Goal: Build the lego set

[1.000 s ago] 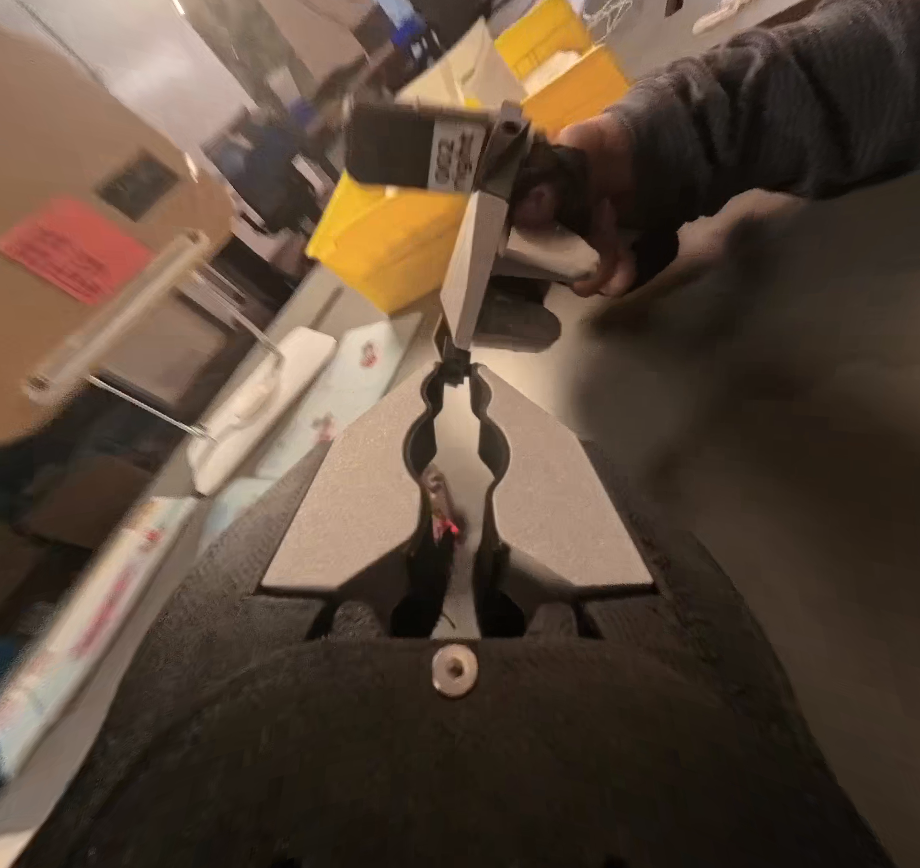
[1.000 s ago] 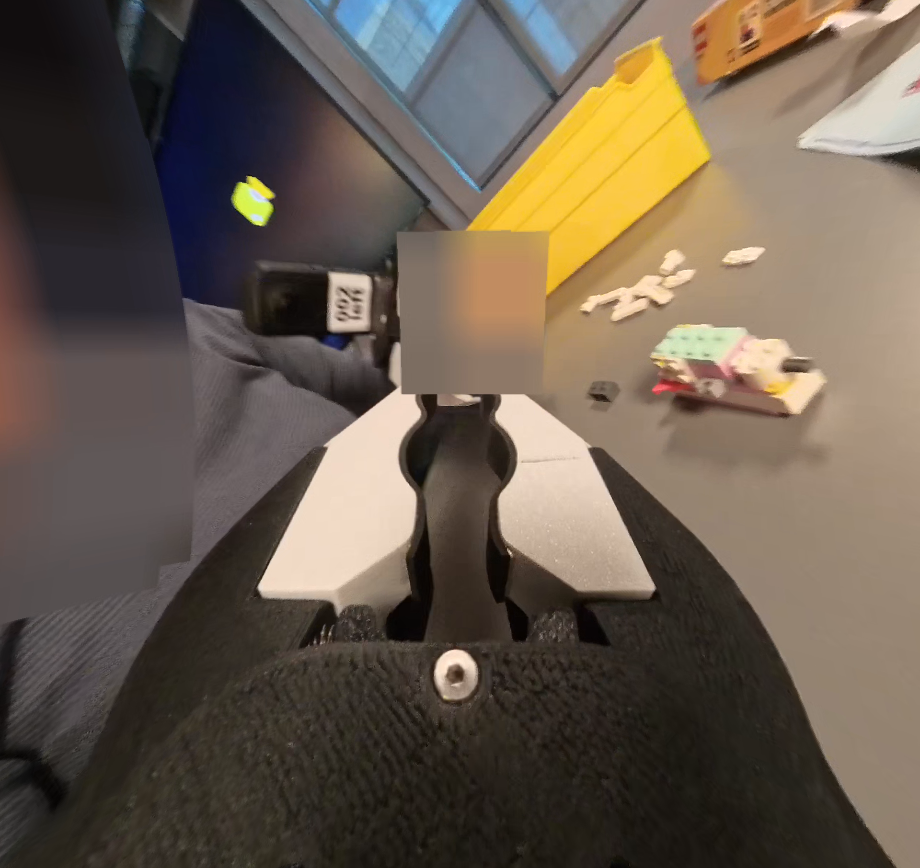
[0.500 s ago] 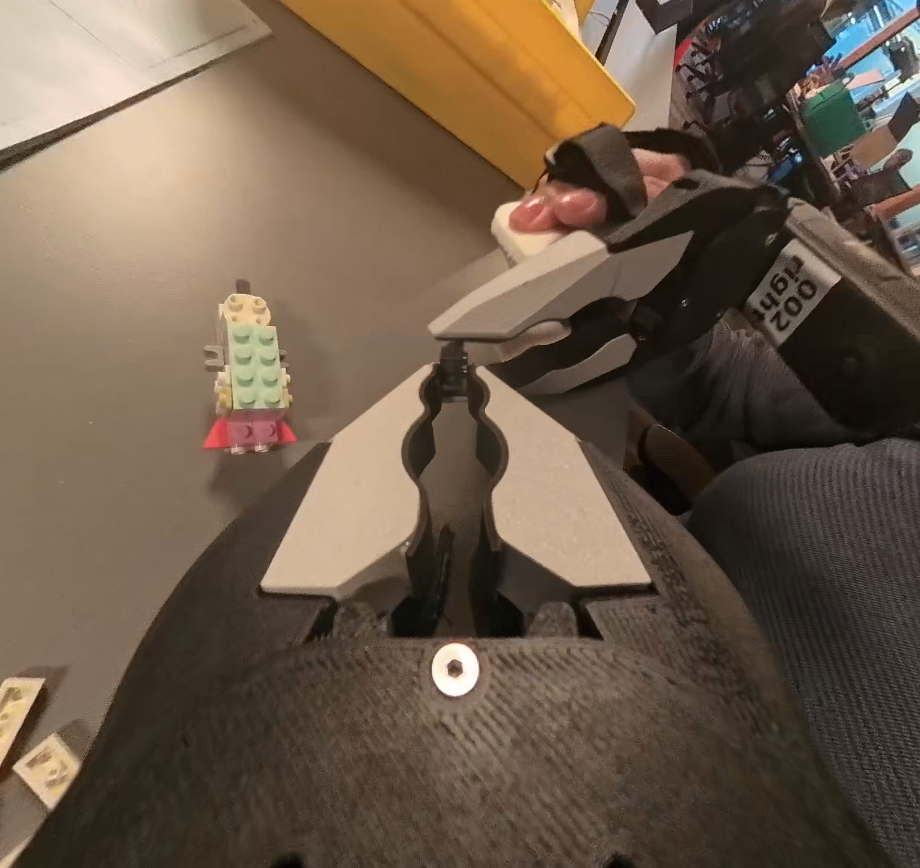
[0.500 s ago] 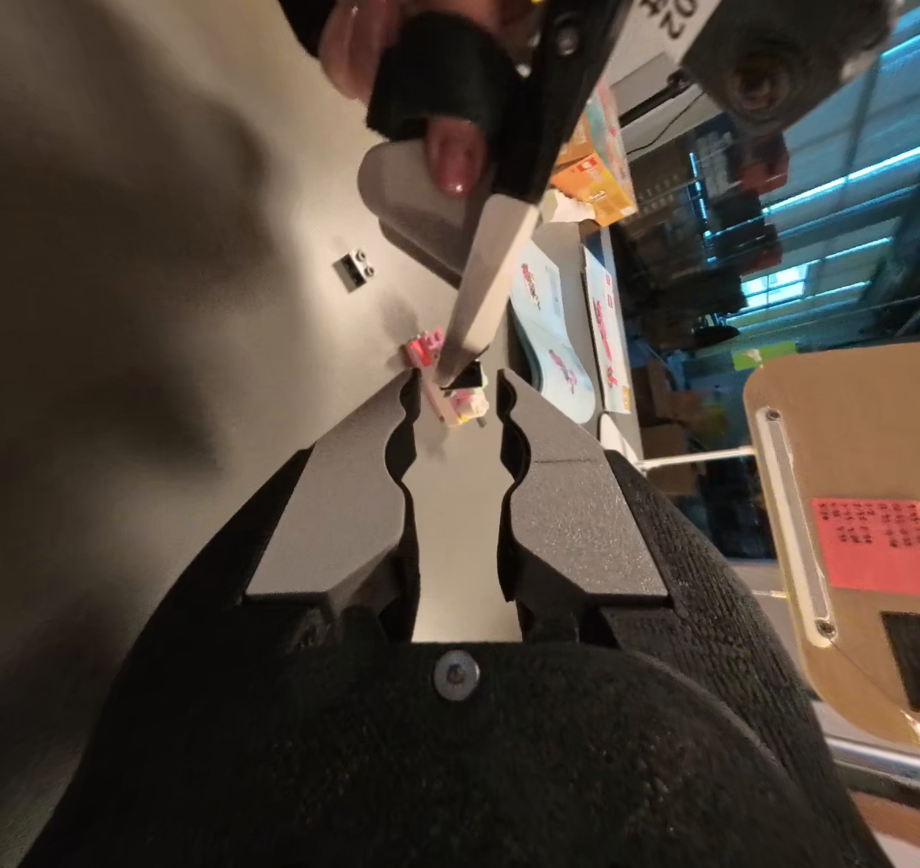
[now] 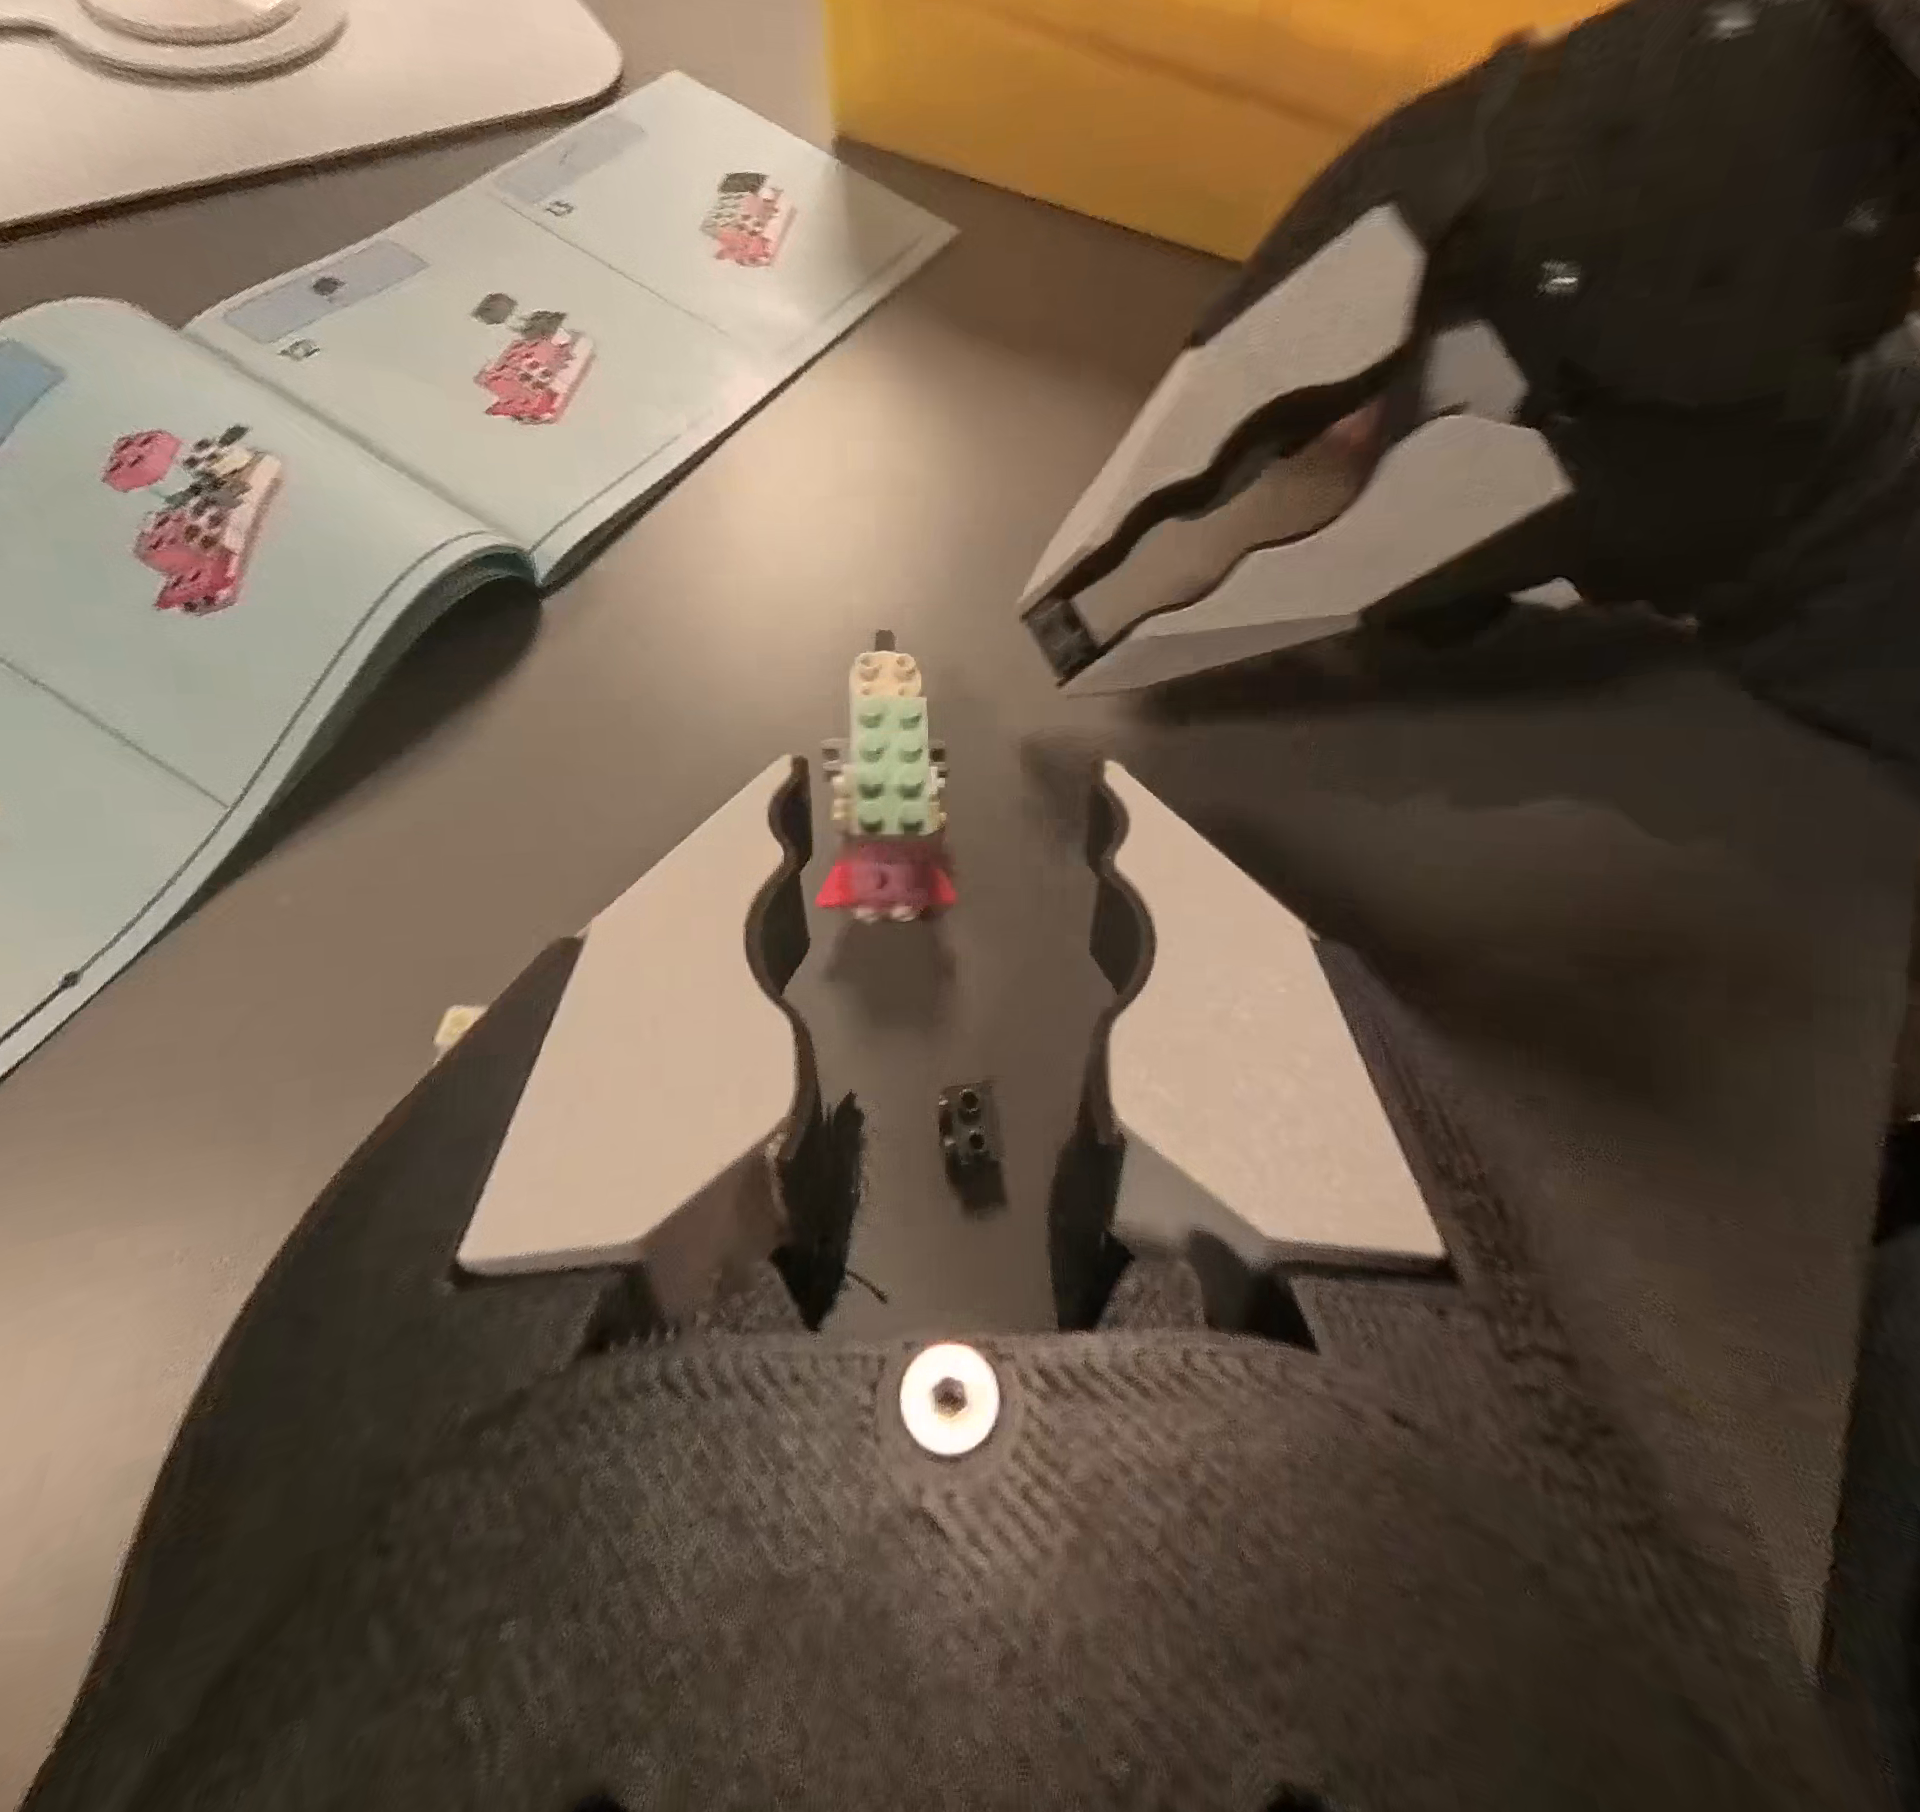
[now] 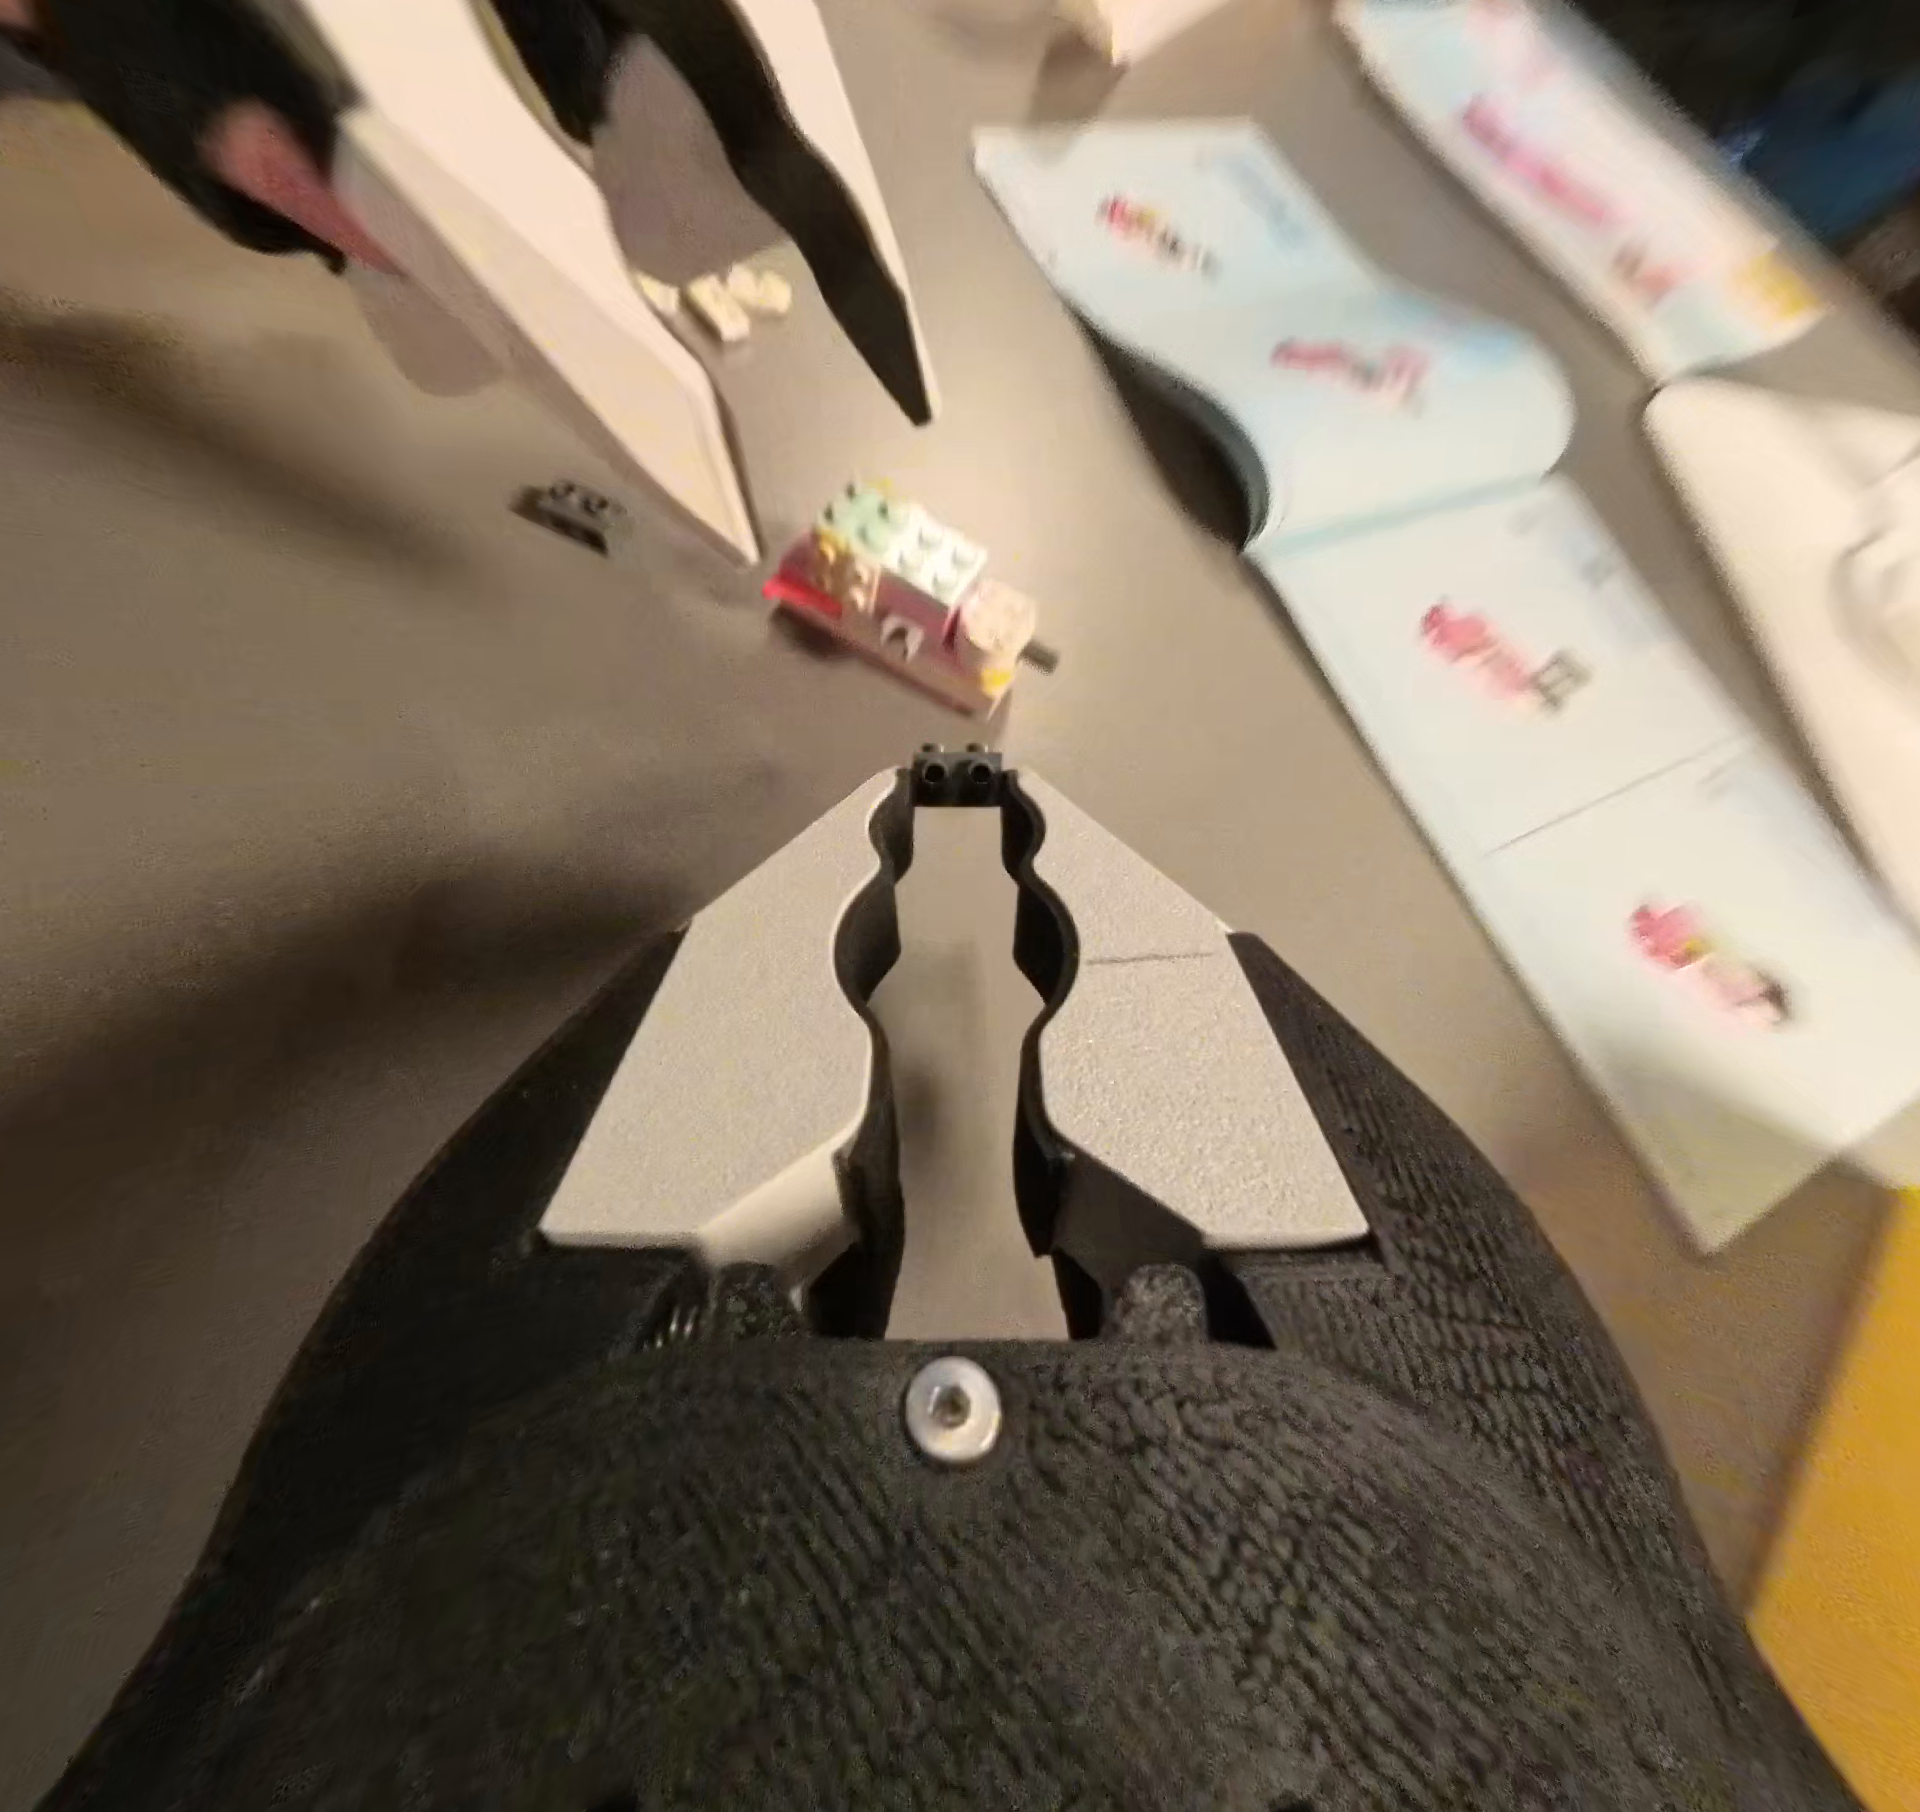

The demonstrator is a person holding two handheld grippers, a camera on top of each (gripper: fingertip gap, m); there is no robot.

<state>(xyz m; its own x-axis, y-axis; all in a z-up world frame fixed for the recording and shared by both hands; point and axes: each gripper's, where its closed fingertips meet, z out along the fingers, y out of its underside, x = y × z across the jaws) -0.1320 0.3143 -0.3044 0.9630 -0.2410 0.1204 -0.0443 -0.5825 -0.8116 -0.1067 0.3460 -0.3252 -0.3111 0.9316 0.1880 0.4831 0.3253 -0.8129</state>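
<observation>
I am holding my left gripper (image 5: 945,775) spread wide, nothing pinched. A loose black brick (image 5: 970,1128) is lying between its fingers at six o'clock; the small brick model (image 5: 889,796) is lying at twelve, long axis pointing straight away. At two o'clock, farther off, my right gripper (image 6: 954,783) is clamping a black two-stud brick (image 6: 956,781).

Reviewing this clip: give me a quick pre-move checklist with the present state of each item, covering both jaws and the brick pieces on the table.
1. Right gripper jaws clamped on small black brick at the tips: ok.
2. Left gripper jaws wide apart, nothing between the pads pressed: ok.
3. Brick model resting on the table, in line with the left jaws: ok.
4. Second black brick loose on the table: ok.
5. Instruction booklet open, apart from the model: ok.
6. Black brick square in the grasp: cannot tell, blurred.
</observation>
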